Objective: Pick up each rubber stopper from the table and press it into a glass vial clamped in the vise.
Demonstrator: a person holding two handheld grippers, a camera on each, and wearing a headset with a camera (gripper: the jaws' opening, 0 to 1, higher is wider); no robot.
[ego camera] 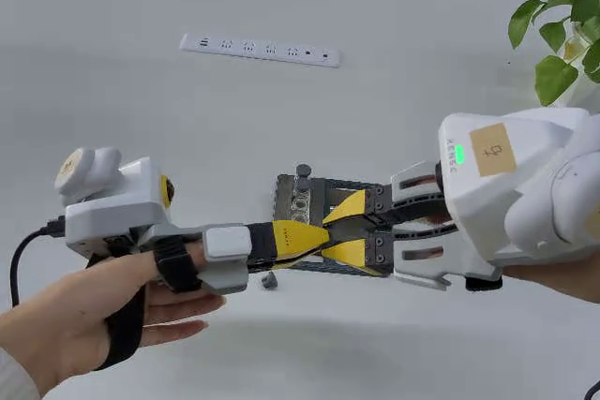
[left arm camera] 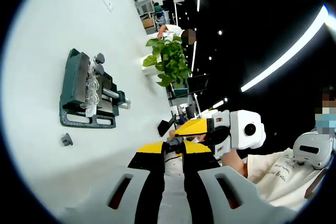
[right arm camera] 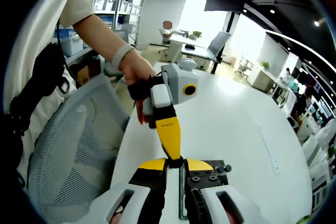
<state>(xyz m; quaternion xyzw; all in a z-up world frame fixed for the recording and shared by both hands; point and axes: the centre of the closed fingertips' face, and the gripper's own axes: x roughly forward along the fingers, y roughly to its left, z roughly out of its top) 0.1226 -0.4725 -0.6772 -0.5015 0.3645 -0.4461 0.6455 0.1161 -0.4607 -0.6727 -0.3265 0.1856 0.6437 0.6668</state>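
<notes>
Right hand-held gripper (ego camera: 327, 234) above vise (ego camera: 298, 201), loose stopper (ego camera: 269, 280) beside, table (ego camera: 141, 128) open beyond

Matt table (ego camera: 141, 138), dk metal vise (left arm camera: 73, 90), clear glass vials (left arm camera: 93, 85), matt rubber stopper (ego camera: 269, 281).

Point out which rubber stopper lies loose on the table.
The small grey stopper lying alone on the bare tabletop beside the vise; the other two stoppers sit on top of the vials clamped in it.

1. We cannot make out what the small dark lump (right arm camera: 176, 162) between the yellow jaw tips is.
2. The right gripper (ego camera: 326, 231) covers most of the dark metal vise (ego camera: 284, 199).
3. The green leafy plant (ego camera: 555, 80) runs off the edge.
</notes>
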